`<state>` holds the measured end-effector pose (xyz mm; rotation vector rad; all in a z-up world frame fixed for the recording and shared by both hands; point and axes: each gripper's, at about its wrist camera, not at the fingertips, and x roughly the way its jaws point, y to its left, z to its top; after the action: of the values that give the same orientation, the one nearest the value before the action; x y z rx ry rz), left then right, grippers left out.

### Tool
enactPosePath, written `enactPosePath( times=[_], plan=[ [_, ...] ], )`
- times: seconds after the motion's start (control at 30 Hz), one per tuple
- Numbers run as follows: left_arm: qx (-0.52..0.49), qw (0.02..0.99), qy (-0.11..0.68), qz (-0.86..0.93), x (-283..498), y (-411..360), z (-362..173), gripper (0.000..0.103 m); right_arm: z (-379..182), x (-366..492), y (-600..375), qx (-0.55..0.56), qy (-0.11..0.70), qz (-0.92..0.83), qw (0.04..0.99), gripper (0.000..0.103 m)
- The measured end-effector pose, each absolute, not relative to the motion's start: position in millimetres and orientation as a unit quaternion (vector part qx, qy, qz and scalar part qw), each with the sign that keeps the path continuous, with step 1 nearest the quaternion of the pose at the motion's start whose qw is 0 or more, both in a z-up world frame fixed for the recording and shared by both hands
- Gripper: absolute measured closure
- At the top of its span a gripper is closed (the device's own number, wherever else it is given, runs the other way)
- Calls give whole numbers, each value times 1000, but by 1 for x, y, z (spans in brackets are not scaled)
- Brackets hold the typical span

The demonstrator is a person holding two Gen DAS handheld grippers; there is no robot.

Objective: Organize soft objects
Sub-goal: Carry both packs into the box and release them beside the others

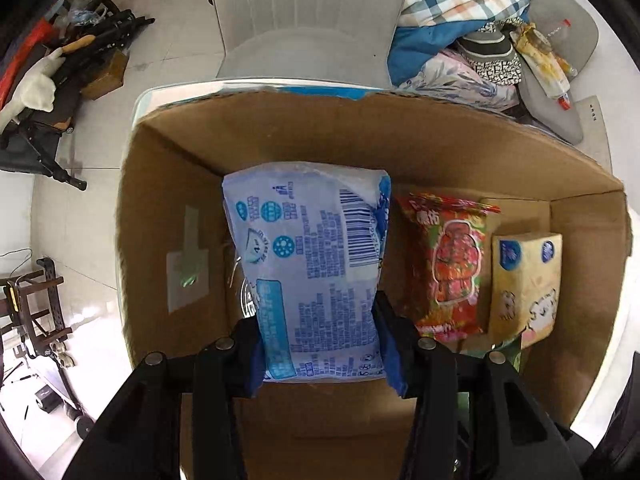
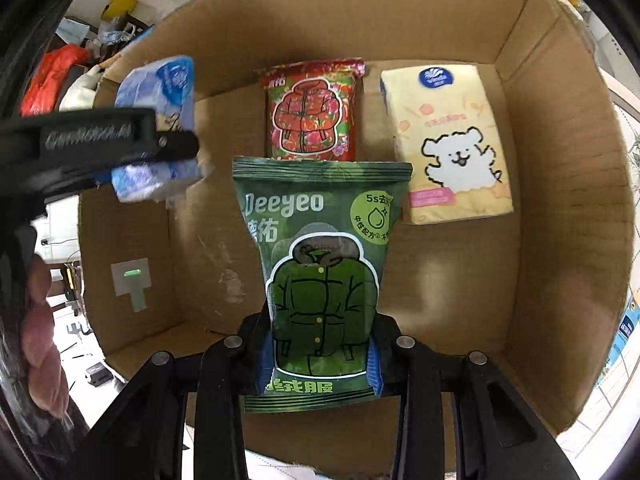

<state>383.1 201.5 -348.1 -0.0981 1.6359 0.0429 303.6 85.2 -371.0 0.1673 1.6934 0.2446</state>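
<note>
An open cardboard box [image 1: 420,140] stands on a white surface [image 1: 612,92], its walls rising around a brown floor. Above that floor the left hand-held gripper [image 1: 326,344] is clenched on a pale blue tissue pack [image 1: 308,264], the pads pressing its lower end. The right hand-held gripper [image 2: 320,354] grasps a green wipes pack [image 2: 320,264] marked with a coat drawing, also over the box floor. Against the box's far wall lie a red wipes pack [image 2: 312,112] and, just beside it towards the corner, a yellow tissue pack [image 2: 448,140] with a white dog. Beyond the box, a heap of checked and blue bedding [image 1: 452,20] lies by a grey cushion [image 1: 560,36]. A tiled floor [image 1: 80,208] spreads beside the box, with dark stands and clutter [image 1: 80,52] further off.
</note>
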Motion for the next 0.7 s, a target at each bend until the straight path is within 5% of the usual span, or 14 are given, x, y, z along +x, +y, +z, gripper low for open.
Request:
enactPosePath(
  times=[0.13,0.2,0.33,0.43,0.5,0.57,0.7],
  plan=[
    [-73,681,729,24,386,209,-348,44,-370,306,83,69,749,106,650,55],
    [-67,684,726,25,386,210,-344,31,-367,308,81,74,746,105,654,36],
    [-63,696,715,20,382,214,-330,6,-354,310,76,64,739,98,664,35],
    [-55,704,708,25,374,216,-318,6,-343,311,72,51,731,90,674,31],
    [-52,713,699,28,368,217,-310,6,-336,310,69,44,728,86,679,14],
    [-53,720,692,27,360,217,-301,6,-330,305,67,35,723,81,685,7],
    [-51,740,670,24,336,217,-278,5,-321,294,60,25,715,73,695,7]
  ],
)
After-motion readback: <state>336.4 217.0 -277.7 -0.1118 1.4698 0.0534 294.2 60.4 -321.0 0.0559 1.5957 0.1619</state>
